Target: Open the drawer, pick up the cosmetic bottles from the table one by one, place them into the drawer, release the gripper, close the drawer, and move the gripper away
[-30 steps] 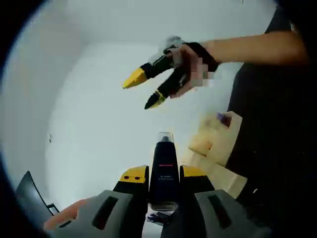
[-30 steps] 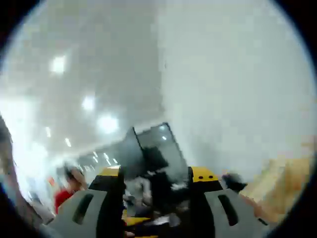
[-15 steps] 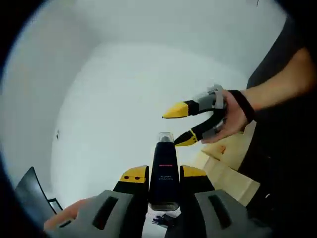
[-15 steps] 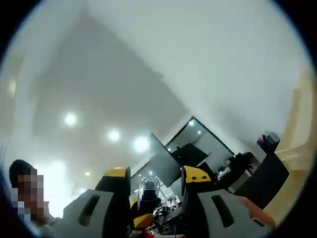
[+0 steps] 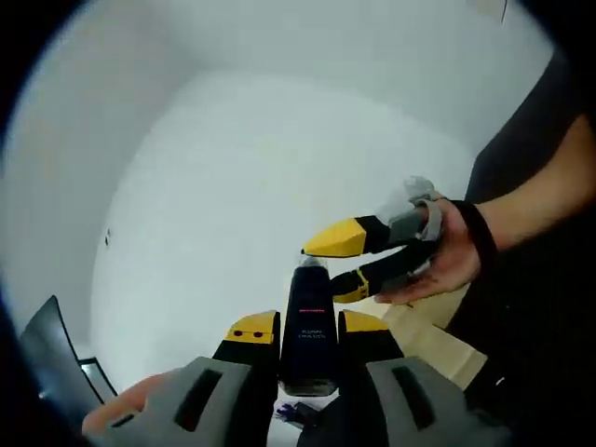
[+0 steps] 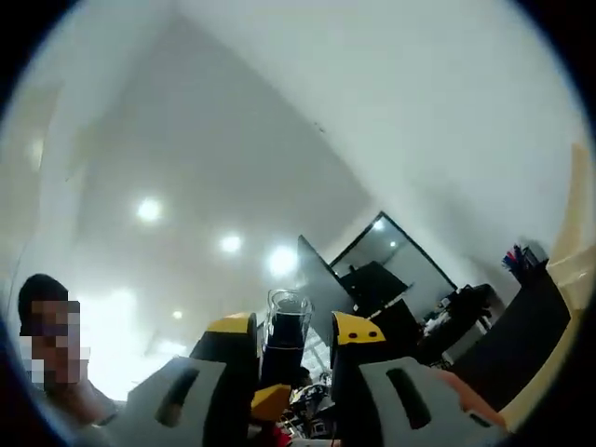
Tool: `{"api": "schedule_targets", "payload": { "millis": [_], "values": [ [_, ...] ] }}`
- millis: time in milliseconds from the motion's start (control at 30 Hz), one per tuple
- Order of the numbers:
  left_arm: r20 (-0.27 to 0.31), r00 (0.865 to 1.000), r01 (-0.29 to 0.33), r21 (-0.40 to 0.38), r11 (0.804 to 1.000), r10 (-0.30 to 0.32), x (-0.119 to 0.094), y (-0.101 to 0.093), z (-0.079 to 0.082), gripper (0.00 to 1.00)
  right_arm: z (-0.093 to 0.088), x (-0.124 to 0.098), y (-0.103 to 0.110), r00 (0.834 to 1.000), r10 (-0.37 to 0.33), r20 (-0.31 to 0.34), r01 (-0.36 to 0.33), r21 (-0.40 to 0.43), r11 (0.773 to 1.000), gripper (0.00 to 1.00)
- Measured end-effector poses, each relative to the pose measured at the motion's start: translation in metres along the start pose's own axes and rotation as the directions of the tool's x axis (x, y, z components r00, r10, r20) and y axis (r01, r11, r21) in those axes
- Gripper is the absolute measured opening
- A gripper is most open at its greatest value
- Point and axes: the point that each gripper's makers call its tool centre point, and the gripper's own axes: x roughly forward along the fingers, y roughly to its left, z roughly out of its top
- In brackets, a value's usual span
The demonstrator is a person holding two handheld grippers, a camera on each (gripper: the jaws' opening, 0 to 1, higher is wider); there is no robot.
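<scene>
In the left gripper view, my left gripper (image 5: 309, 328) has its jaws closed on a dark cosmetic bottle (image 5: 308, 326), gripped around the body with the clear cap (image 5: 310, 266) sticking out past the yellow jaw tips. The bottle is lifted off the white table (image 5: 233, 186), which spreads out behind it. The right gripper (image 5: 349, 261) comes in from the right, held in a hand (image 5: 447, 265), its two yellow-tipped jaws parted and bracketing the cap end of the bottle — one tip just above the cap, the other just beside it. Below that hand I can see a pale wooden piece (image 5: 438, 337), probably part of the drawer unit, though I cannot tell whether the drawer is open.

In the right gripper view, the camera points up at a ceiling with lights (image 6: 282, 260) and a dark glass partition (image 6: 372, 270). My right gripper (image 6: 291, 333) has its jaws standing on either side of the bottle's clear cap (image 6: 287, 305); there seems to be a sliver of gap each side, so I judge it not yet clamped. A pale wooden edge (image 6: 575, 251) shows at the far right.

My reading of progress: one bottle is picked up and looks to be mid hand-over between grippers — placing it in the drawer, letting go, closing the drawer and withdrawing are all left to do.
</scene>
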Motion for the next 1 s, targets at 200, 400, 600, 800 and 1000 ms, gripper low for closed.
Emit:
{"api": "schedule_targets", "payload": {
  "millis": [200, 400, 600, 800, 1000],
  "values": [
    [-0.003, 1.0, 0.011, -0.025, 1.0, -0.011, 0.001, -0.007, -0.003, 0.18, -0.004, 0.004, 0.002, 1.0, 0.015, -0.004, -0.015, -0.002, 1.0, 0.25],
    [-0.005, 1.0, 0.007, -0.062, 0.998, -0.008, 0.003, -0.007, -0.005, 0.19, -0.001, 0.006, -0.002, 1.0, -0.021, 0.001, 0.021, -0.029, 0.999, 0.19],
    [-0.046, 0.999, -0.015, -0.125, 0.992, 0.009, 0.009, -0.003, -0.019, 0.19, 0.002, 0.015, 0.002, 0.996, -0.089, -0.016, 0.086, -0.155, 0.984, 0.17],
    [-0.065, 0.998, -0.003, -0.231, 0.973, -0.013, 0.008, -0.003, -0.028, 0.2, -0.003, 0.029, 0.016, 0.978, -0.199, -0.062, 0.161, -0.385, 0.909, 0.16],
    [-0.063, 0.997, 0.02, -0.309, 0.951, -0.042, 0.009, -0.005, -0.03, 0.21, -0.012, 0.037, 0.021, 0.946, -0.311, -0.085, 0.212, -0.563, 0.799, 0.16]
  ]
}}
